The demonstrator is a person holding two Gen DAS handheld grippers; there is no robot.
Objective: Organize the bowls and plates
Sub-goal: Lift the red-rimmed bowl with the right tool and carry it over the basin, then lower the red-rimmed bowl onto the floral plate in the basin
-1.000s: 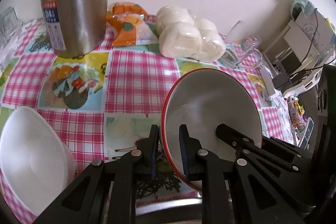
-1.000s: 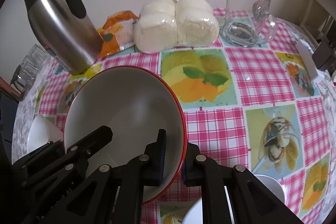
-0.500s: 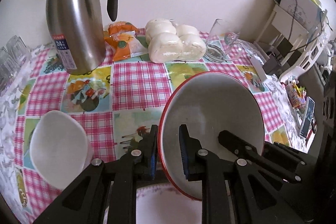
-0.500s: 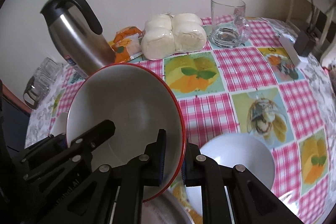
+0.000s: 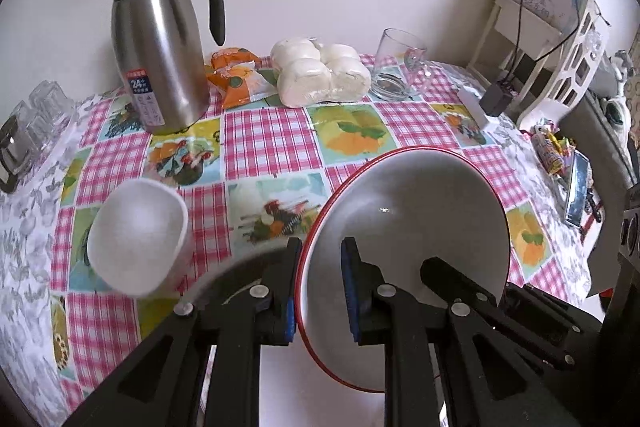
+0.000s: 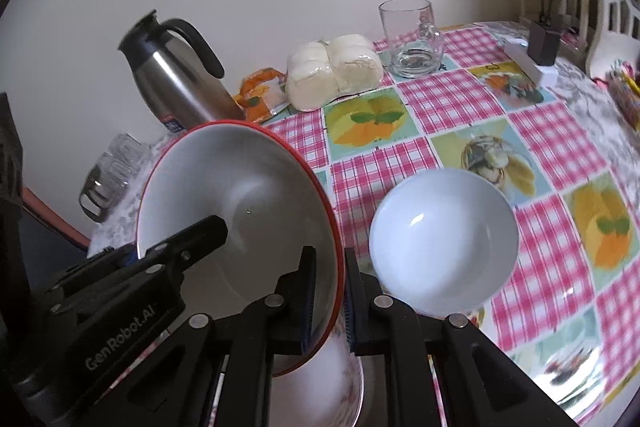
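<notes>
- Holding the red-rimmed bowl (image 5: 404,223) from opposite sides, the left gripper (image 5: 318,291) and right gripper (image 6: 329,301) each have their jaws pinched narrow on its rim — likely sharing the weight to keep it level.
- It hangs tilted above the checked tablecloth (image 5: 260,135), between a square white bowl (image 5: 136,231) and a round white bowl (image 6: 442,243), apparently heading for a plate (image 6: 336,383) directly below it.
- Compared with a second ago, the bowl is higher and nearer — the steel jug (image 5: 160,39) looks farther off.
</notes>
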